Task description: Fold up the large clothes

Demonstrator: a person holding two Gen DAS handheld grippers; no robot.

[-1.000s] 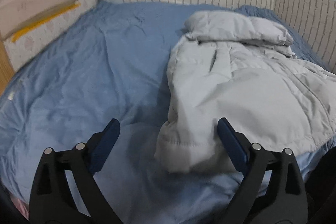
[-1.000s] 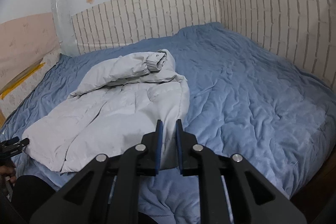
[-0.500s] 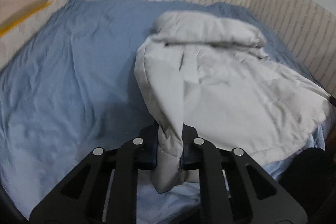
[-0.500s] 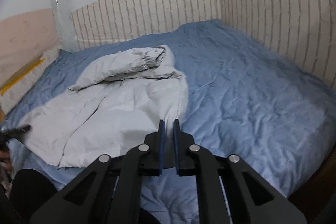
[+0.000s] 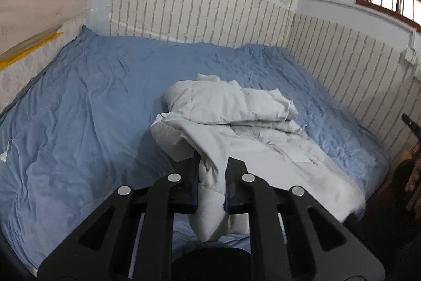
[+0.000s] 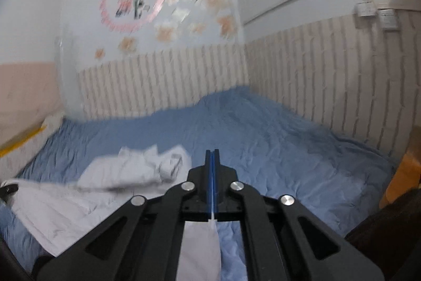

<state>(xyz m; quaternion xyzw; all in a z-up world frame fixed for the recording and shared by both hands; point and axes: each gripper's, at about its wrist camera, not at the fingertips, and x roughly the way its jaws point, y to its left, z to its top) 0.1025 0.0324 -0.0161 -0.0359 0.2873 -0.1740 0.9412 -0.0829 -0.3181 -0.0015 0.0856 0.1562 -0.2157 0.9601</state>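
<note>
Both grippers, left [image 5: 210,183] and right [image 6: 212,175], are pinching the pale padded jacket [image 5: 236,123] hem, its body lying on the blue bed [image 5: 79,109]. Risk: slippery fabric may be sliding from the right fingers' thin pinch.

Left gripper [image 5: 210,182] matte black with triangular cutouts, silver round screws, blue pads [image 5: 195,186], right gripper [image 6: 212,175] alike
</note>
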